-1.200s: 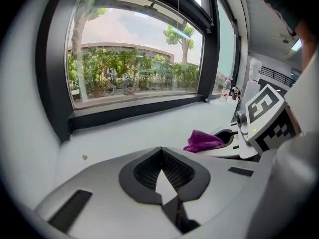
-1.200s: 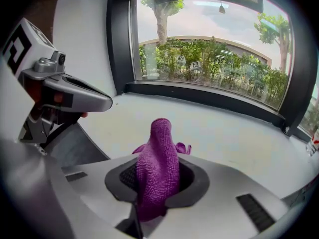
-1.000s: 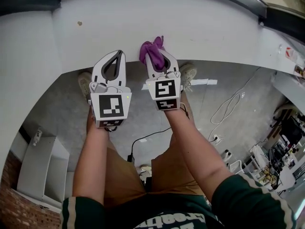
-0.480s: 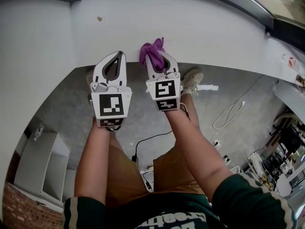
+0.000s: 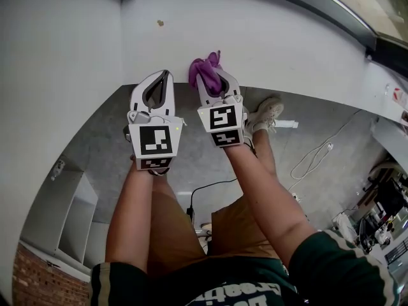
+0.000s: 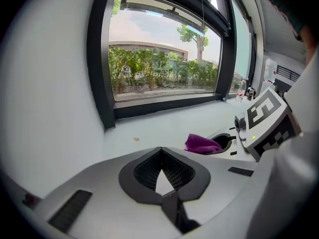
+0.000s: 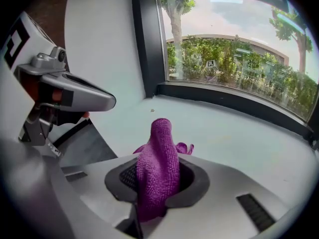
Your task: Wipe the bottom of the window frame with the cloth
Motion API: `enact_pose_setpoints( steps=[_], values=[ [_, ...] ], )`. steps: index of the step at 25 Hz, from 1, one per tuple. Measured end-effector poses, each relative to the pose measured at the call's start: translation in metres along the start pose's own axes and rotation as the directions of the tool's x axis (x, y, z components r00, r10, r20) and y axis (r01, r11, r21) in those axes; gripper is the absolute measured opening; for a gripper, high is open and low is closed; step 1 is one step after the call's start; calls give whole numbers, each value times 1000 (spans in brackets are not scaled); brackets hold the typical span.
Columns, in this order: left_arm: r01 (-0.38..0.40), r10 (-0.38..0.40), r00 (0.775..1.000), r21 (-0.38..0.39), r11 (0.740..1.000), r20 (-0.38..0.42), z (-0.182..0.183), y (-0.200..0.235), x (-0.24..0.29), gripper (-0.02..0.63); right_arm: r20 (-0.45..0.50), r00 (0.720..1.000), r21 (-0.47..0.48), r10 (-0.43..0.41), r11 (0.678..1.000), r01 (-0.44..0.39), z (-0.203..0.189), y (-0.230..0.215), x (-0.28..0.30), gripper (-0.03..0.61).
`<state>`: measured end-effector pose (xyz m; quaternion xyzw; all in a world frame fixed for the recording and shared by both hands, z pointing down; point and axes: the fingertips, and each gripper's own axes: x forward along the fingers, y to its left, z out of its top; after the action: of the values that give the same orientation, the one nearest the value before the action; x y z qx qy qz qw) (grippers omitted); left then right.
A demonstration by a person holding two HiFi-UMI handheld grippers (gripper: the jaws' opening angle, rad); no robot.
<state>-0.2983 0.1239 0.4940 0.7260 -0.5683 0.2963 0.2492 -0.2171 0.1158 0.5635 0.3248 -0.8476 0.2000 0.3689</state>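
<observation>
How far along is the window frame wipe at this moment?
Done: the purple cloth is clamped in the right gripper. In hand: it sits over the white sill, short of the dark bottom frame. Remaining: apparently the whole wipe along that frame. The left gripper is shut and empty.

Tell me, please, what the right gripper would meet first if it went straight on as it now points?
Probably the dark bottom rail of the window frame, beyond the white sill; the purple cloth held by the right gripper would touch first. Depth is unclear.
</observation>
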Motion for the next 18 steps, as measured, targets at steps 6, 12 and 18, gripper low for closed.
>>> enact_pose_setpoints(
  steps=[6,12,18],
  values=[
    [-94,95,994,16,995,-55,-13,29,-9,8,-9,999,-19,46,999,-46,13,27,15,97],
    [-149,148,985,-16,989,-85,-26,51,-23,8,-10,997,-63,82,995,-83,24,46,25,97],
    [-166,162,982,-41,985,-92,-29,63,-35,8,-22,989,-77,146,986,-147,37,73,40,97]
  ],
)
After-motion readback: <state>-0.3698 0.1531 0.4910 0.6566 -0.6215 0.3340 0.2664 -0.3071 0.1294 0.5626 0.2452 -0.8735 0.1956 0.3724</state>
